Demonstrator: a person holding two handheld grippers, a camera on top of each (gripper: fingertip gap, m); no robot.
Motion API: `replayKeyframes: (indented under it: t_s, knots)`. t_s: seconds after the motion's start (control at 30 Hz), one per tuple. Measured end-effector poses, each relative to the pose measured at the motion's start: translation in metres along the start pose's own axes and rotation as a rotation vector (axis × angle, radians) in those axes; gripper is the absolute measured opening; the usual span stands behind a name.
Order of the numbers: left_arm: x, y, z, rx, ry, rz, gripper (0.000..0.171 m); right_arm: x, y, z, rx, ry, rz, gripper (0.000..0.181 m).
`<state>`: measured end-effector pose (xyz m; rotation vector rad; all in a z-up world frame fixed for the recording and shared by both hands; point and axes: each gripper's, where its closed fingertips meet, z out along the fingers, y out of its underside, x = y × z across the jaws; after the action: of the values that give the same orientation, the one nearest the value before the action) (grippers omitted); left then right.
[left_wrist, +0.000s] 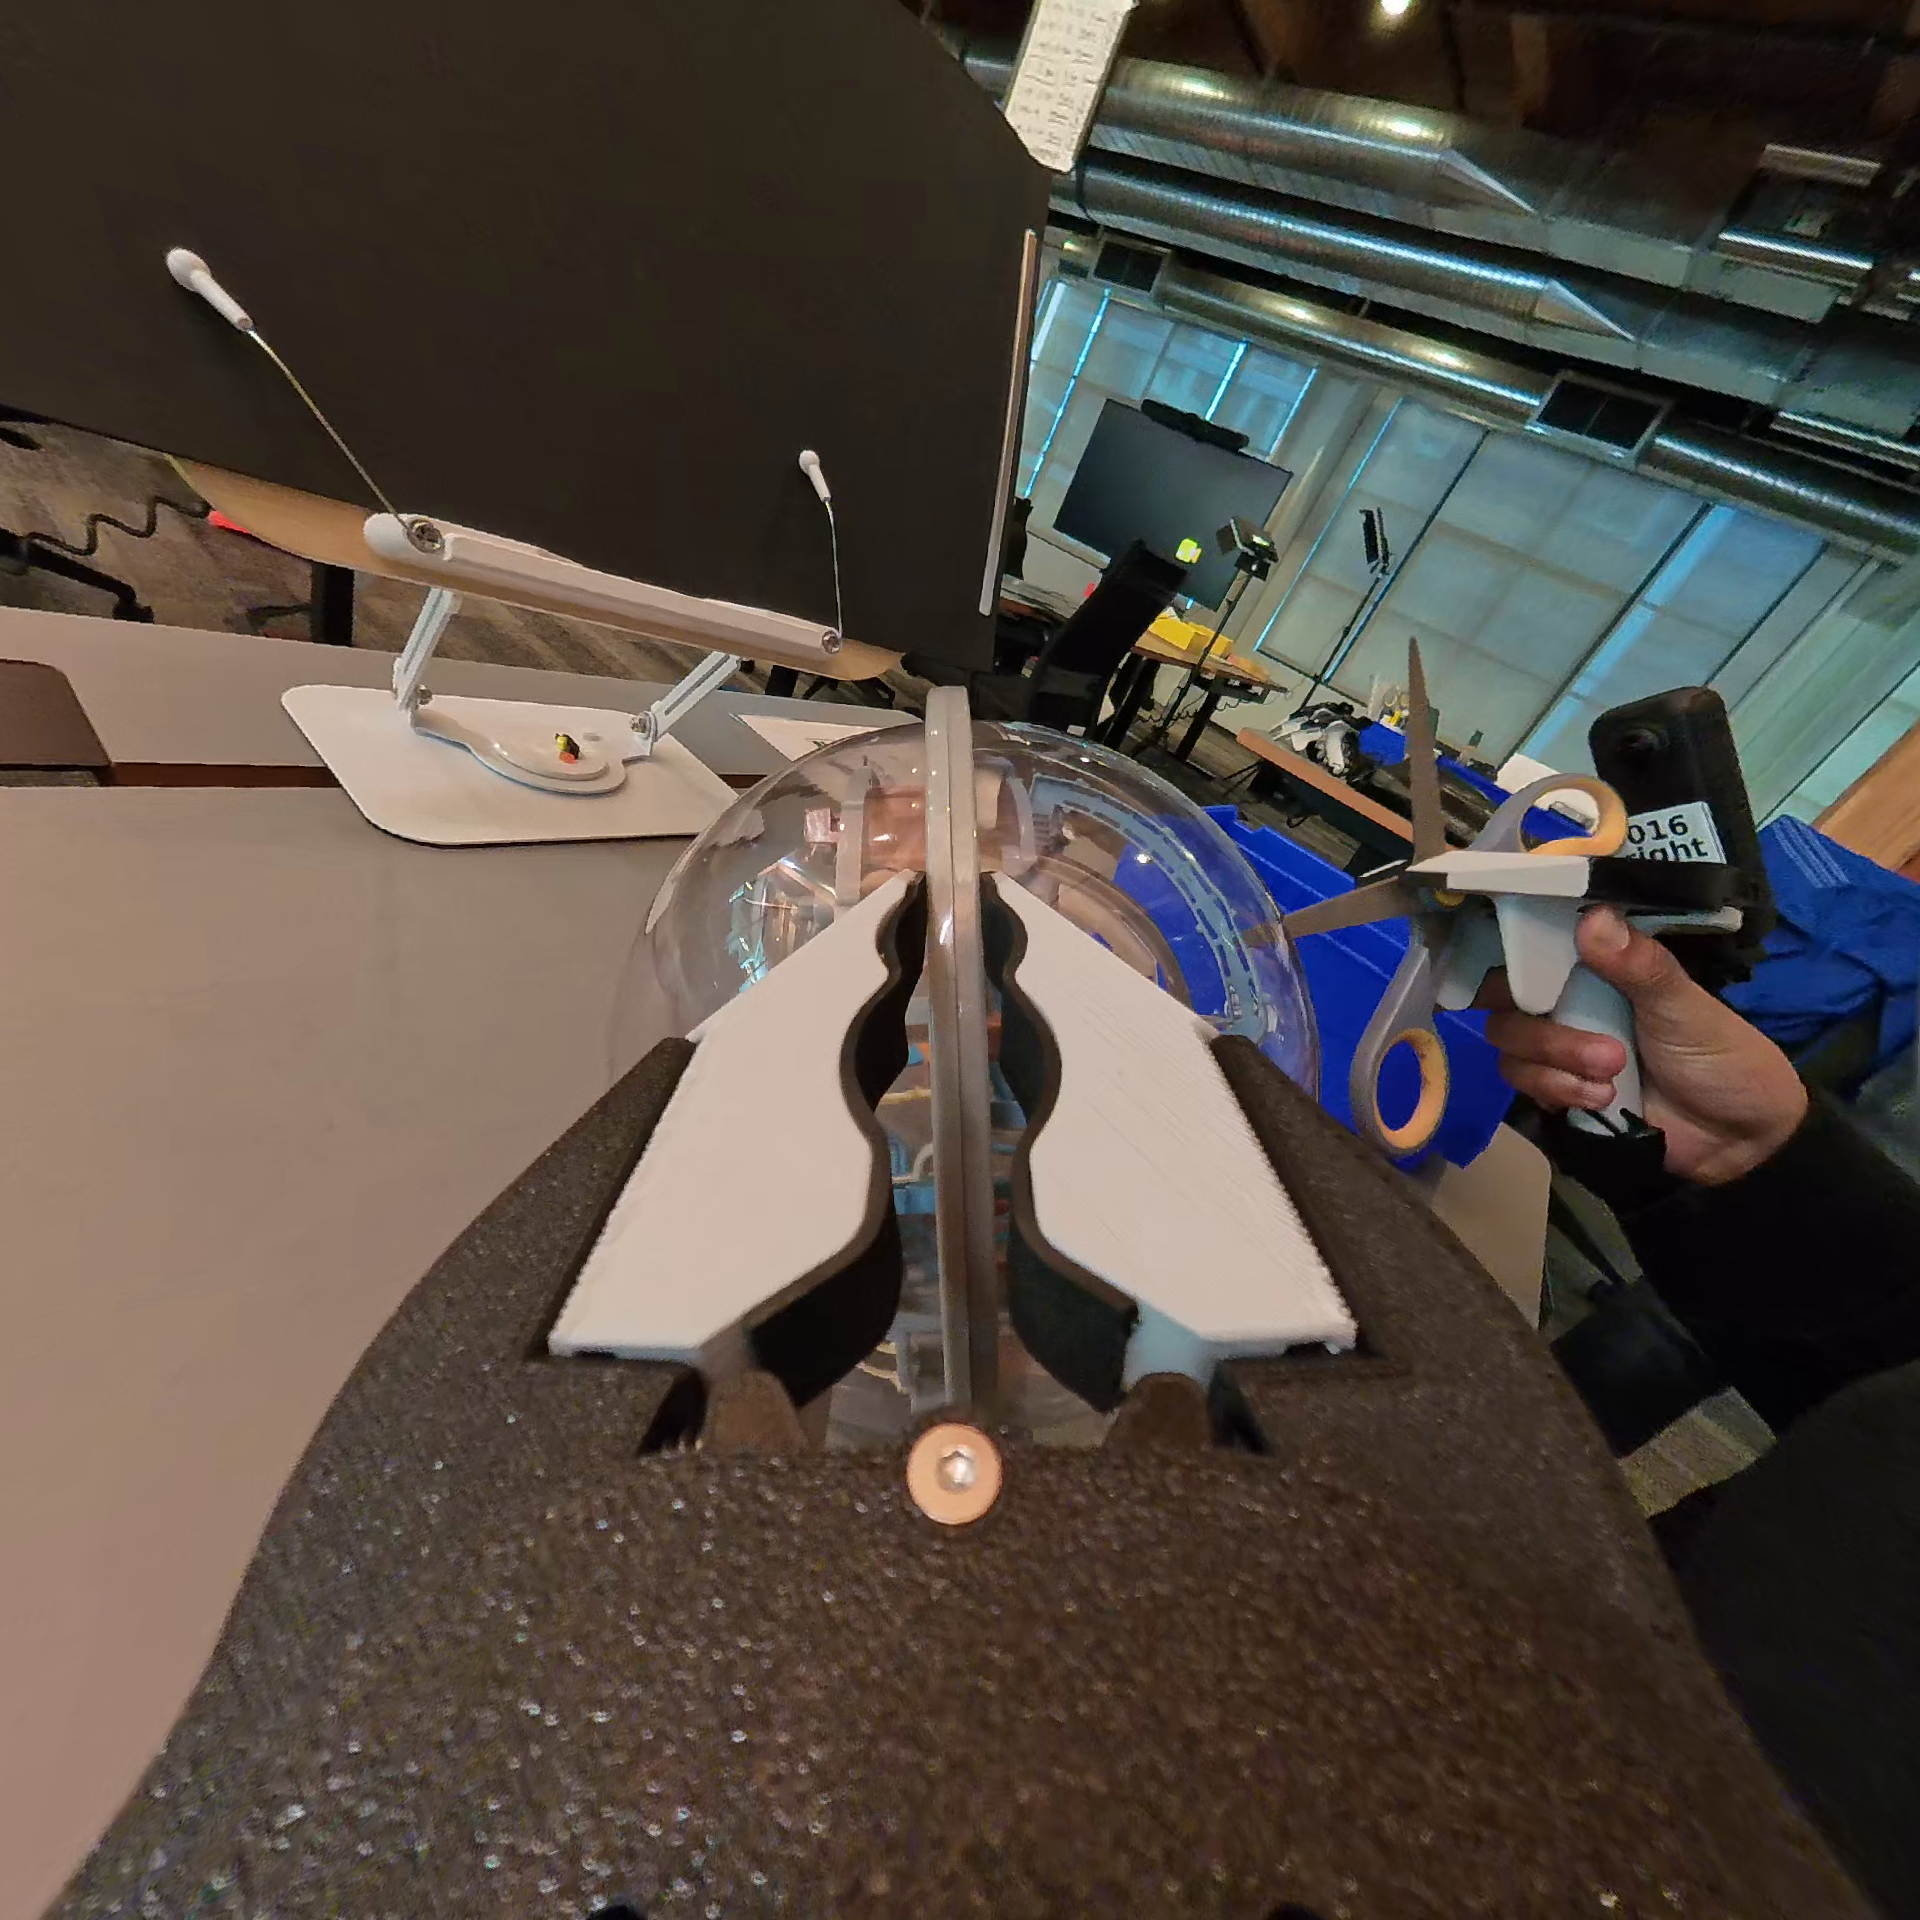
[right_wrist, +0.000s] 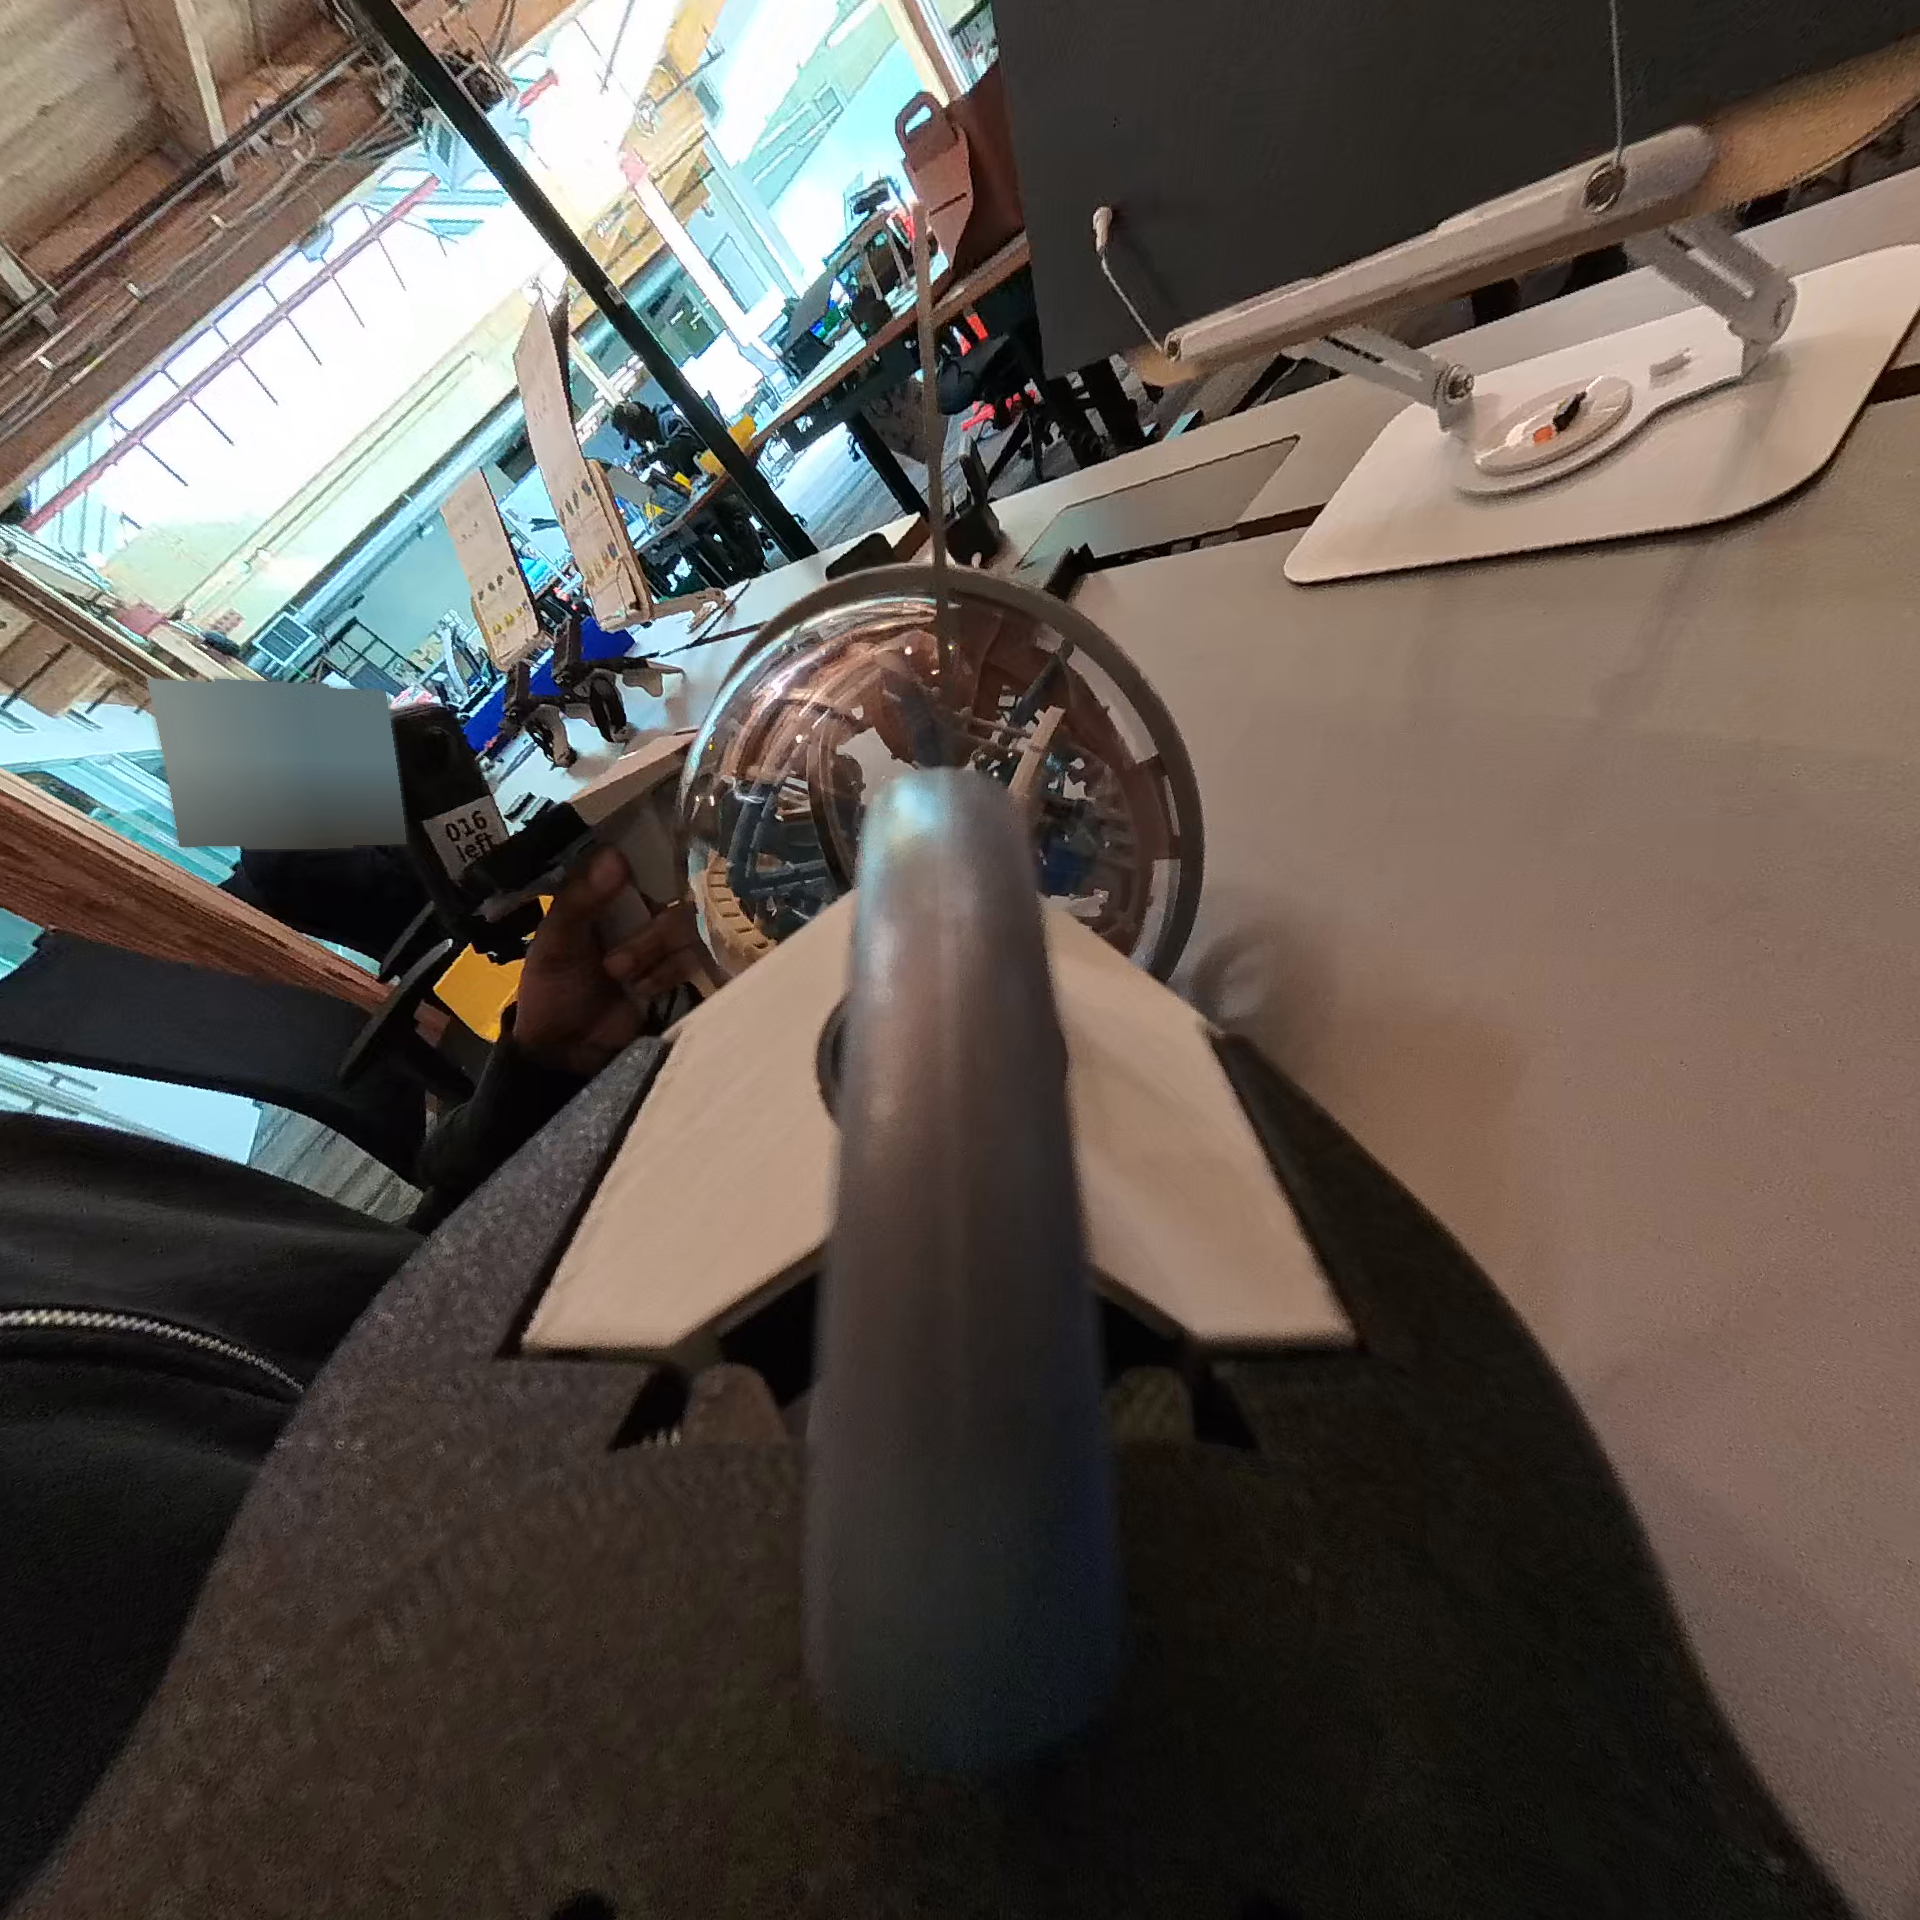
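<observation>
Left wrist view, at ten o'clock: a white folding stand (left_wrist: 499, 748) sits on the grey bench (left_wrist: 260, 1091), its two thin wire arms raised and a brown board resting on its bar in front of a black panel (left_wrist: 520, 260); the tilt seems meant to prop the board up for viewing. At the centre, the left claw (left_wrist: 951, 883) pinches the grey rim band of a clear maze sphere (left_wrist: 1143, 894), fingers (left_wrist: 790, 1122) pressed to either side of the band, likely because the smooth dome offers no other grip. At three o'clock the right claw (left_wrist: 1538, 883), held in a hand (left_wrist: 1662, 1060), is clamped on one grey handle of a pair of scissors (left_wrist: 1423, 914), blades spread, well apart from the sphere. In the right wrist view, that blurred grey handle (right_wrist: 956, 1143) runs up the middle between the right claw's fingers (right_wrist: 707, 1195), which press against it. Beyond it at twelve o'clock the sphere (right_wrist: 935, 790) hangs just above the bench (right_wrist: 1507, 1039), the left claw's hand (right_wrist: 582, 956) at nine o'clock, the stand (right_wrist: 1558, 416) at two o'clock.
</observation>
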<state>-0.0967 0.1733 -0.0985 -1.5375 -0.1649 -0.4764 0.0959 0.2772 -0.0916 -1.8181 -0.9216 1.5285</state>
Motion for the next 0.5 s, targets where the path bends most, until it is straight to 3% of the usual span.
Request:
replayKeyframes:
  t_s: [0.1, 0.27, 0.33, 0.43, 0.5]
  knots:
    - [-0.001, 0.0, 0.0, 0.006, -0.007, -0.003, 0.008, 0.002, -0.013, -0.01, 0.021, 0.036, -0.058, 0.017]
    - [-0.001, 0.0, 0.0, -0.001, -0.01, 0.0, 0.009, -0.013, -0.091, -0.08, 0.263, 0.1, -0.208, 0.016]
    - [-0.002, 0.0, 0.001, -0.001, -0.011, 0.0, 0.009, -0.019, -0.108, -0.102, 0.33, 0.124, -0.241, 0.016]
    - [0.002, 0.0, 0.001, -0.006, 0.003, -0.002, 0.009, -0.017, -0.092, -0.083, 0.221, 0.1, -0.204, 0.015]
    - [0.009, 0.004, 0.001, -0.05, 0.052, -0.022, 0.008, -0.016, -0.033, -0.019, -0.05, -0.019, -0.1, 0.016]
